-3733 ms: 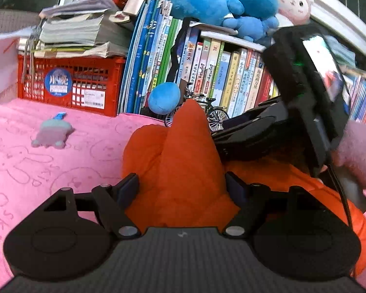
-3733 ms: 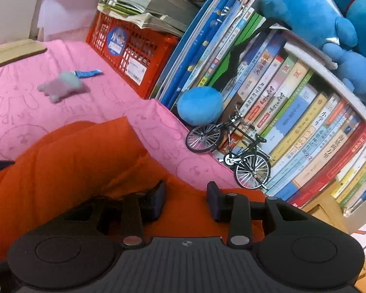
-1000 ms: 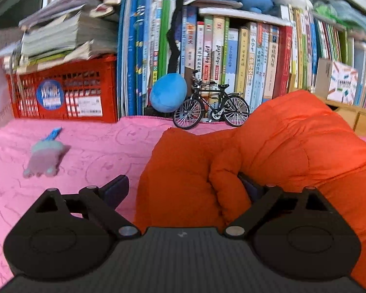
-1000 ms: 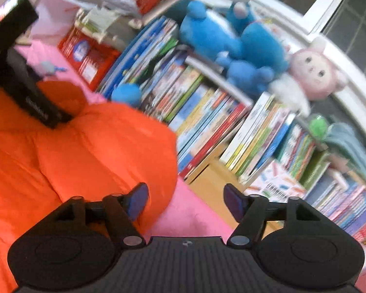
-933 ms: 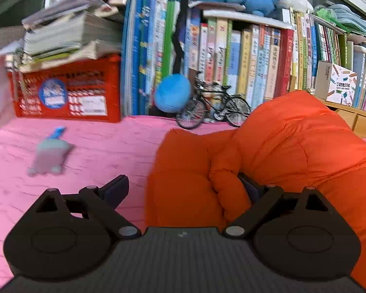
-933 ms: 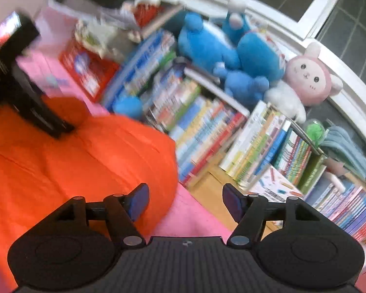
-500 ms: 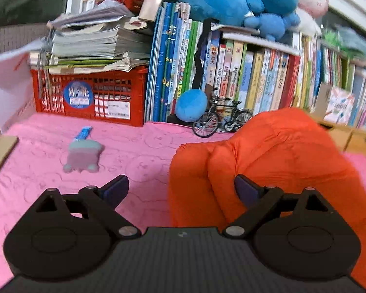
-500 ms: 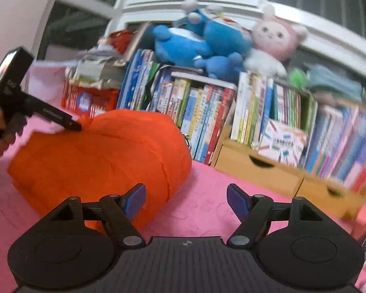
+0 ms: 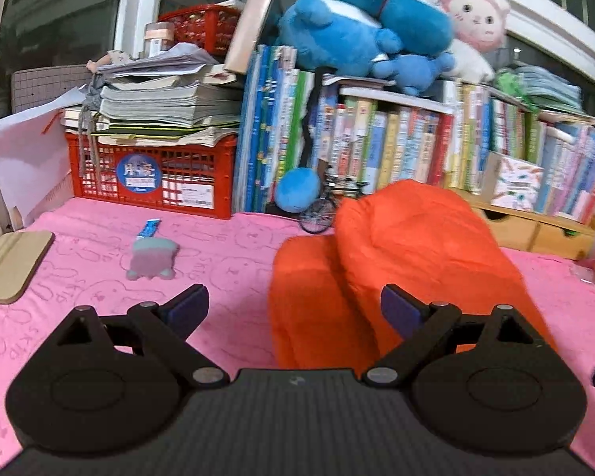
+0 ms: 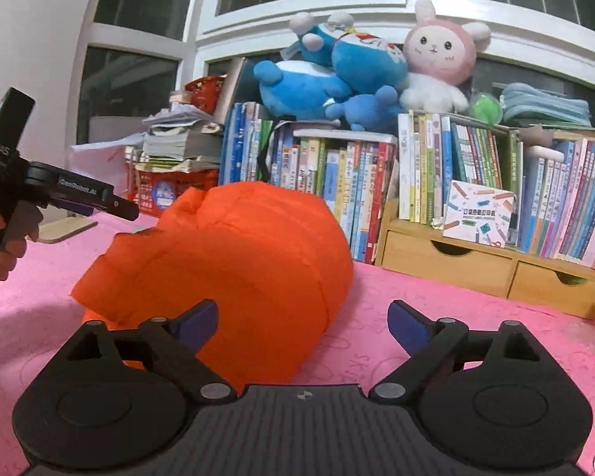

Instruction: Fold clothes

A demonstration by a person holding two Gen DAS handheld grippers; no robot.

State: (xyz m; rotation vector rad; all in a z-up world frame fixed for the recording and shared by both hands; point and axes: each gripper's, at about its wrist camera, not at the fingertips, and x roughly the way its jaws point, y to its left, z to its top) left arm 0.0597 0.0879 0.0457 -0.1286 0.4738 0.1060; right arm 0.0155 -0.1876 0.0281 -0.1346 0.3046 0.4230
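**Orange garment bundled on pink cover, both grippers clear**

Only the right wrist view is showing the left gripper point(image 10: 133, 211) from outside, in a person's hand point(image 10: 0, 234); only the left wrist view is showing a small grey toy point(image 9: 151, 258). The orange garment point(image 10: 234, 261) is lying puffy and creased on the pink cover point(image 10: 436, 297), before the bookshelf point(image 10: 476, 174). Left gripper is standing wide, empty. Right gripper point(image 10: 302, 323) is opening, gripping nothing.

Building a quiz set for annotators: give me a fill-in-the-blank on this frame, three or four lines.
1. The folded garment lying on the pink cover is ____ in colour.
2. The crate under the stack of papers is ____.
3. The small model leaning against the books behind the garment is a ____.
4. Nothing is between the jaws of the left gripper, which stand ____.

Missing words: orange; red; bicycle; open
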